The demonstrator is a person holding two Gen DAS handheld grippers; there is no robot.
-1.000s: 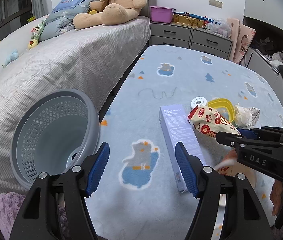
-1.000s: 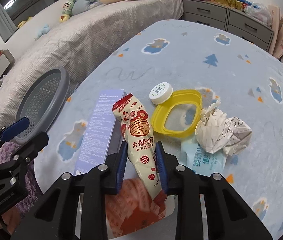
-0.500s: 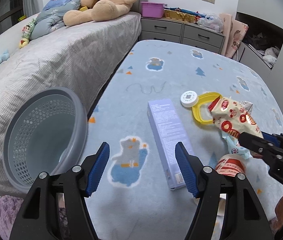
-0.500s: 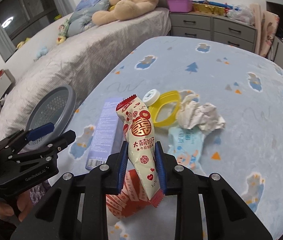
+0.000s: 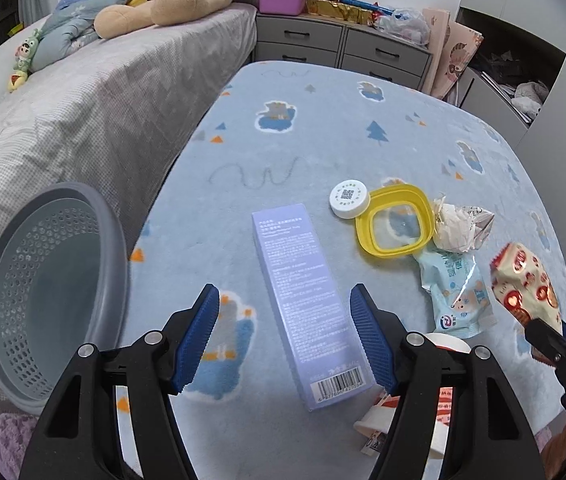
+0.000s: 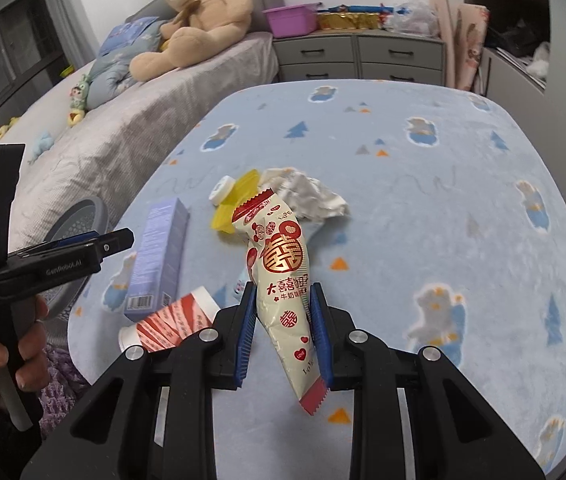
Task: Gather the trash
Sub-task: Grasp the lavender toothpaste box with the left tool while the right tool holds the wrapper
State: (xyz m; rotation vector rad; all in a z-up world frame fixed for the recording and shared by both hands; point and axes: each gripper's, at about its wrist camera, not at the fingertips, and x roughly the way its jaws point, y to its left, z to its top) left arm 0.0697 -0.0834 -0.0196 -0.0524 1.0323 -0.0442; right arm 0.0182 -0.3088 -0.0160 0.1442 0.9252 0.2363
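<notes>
Two "LOVE" hearts mark the snack wrapper (image 6: 283, 292) the right gripper (image 6: 281, 332) pinches.

Even indoor light, sharp focus, fisheye-bent edges.

Two hand-held grippers of black plastic: the left gripper (image 5: 284, 338) and right gripper (image 6: 281, 334) each carry ribbed blue pads (image 5: 371, 342) and silver screws (image 5: 152, 337), with white lettering, seemingly "GenRobot.AI", on the left one's side; a hand (image 6: 7, 354) grips its handle
</notes>
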